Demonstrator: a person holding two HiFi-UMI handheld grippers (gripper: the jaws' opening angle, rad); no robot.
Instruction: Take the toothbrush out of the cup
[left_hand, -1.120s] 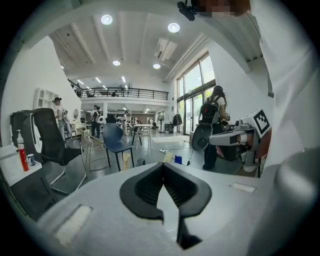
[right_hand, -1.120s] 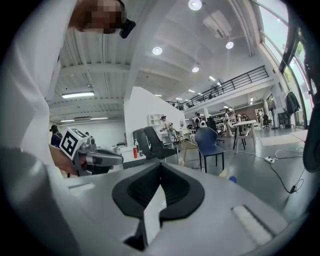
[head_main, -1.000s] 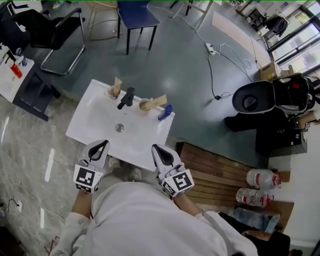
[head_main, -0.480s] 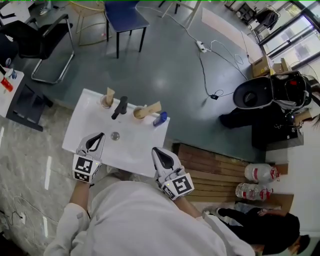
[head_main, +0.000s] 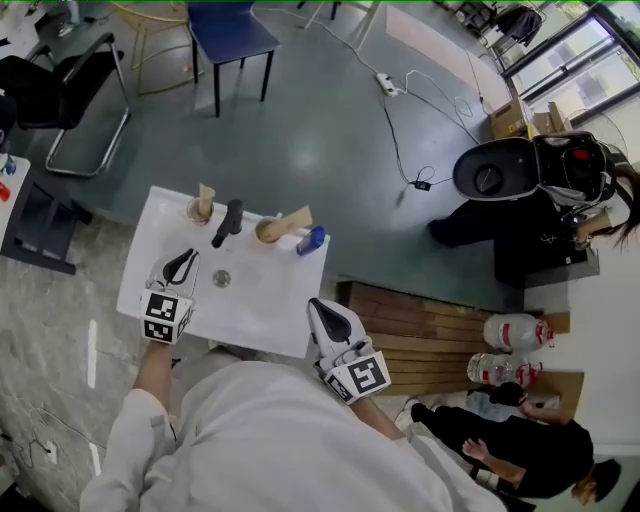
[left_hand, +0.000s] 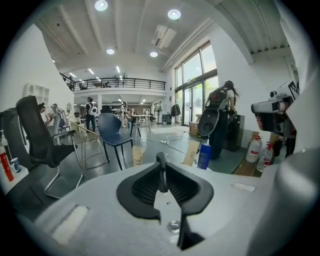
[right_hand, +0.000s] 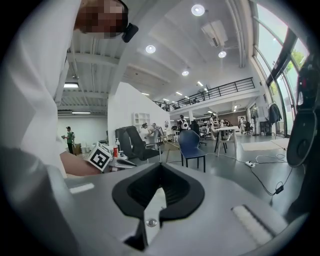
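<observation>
A white sink stands in front of me with a black faucet at its back. A tan cup with a tan stick in it stands left of the faucet. Right of the faucet stands a second cup holding a slanted tan piece, with a blue bottle beside it. My left gripper hovers over the basin near the drain; its jaws have just been opening and stand slightly apart with nothing between them. My right gripper is shut and empty at the sink's front right corner.
A blue chair and a black chair stand beyond the sink. A cable and power strip lie on the floor. At right are a black scooter, a wooden pallet, water jugs and a person.
My left gripper has moved forward from the sink's near edge out over the basin toward the faucet. The right gripper has stayed near the front right corner.
</observation>
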